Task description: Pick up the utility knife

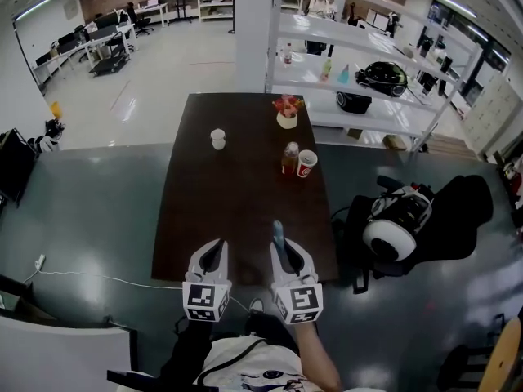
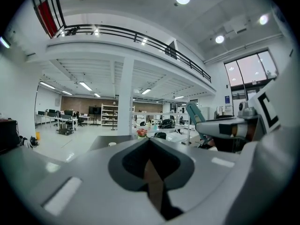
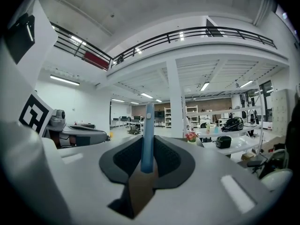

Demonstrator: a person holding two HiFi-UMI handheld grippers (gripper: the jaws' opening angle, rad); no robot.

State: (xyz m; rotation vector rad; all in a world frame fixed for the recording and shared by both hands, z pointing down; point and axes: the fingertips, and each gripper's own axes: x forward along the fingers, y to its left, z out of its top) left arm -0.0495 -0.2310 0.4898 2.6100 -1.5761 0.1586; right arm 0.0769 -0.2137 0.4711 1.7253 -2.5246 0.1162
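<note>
The dark brown desk [image 1: 237,178] runs lengthwise away from the person, and both grippers cover part of its near edge. Off its far right corner stands white shelving [image 1: 351,55], cut off by the top of the head view. A black chair [image 1: 458,219] stands off the right edge with a white, helmet-like item on it that is too indistinct to identify. The left gripper [image 1: 214,256] hangs over the near edge with its fingers clenched together on nothing. The right gripper [image 1: 288,251] is just beside it, nearer the near right corner, grasping the utility knife [image 1: 279,239]. The head view shows only a blue-grey stub past the jaw tips. The right gripper view shows the knife's full handle standing clamped between the pads, with its lower end hidden in the gap. No view shows the blade. The left gripper view catches the knife from the side, slanting up out of the right gripper. The person's arms are cut off at the bottom of the head view. Toward the desk's far edge sits a flower pot [image 1: 287,113]. A bottle [image 1: 290,160] and a red cup [image 1: 306,163] stand touching near the right edge. A small white cup [image 1: 217,139] stands well apart toward the left edge; only the head view shows it clearly.
</note>
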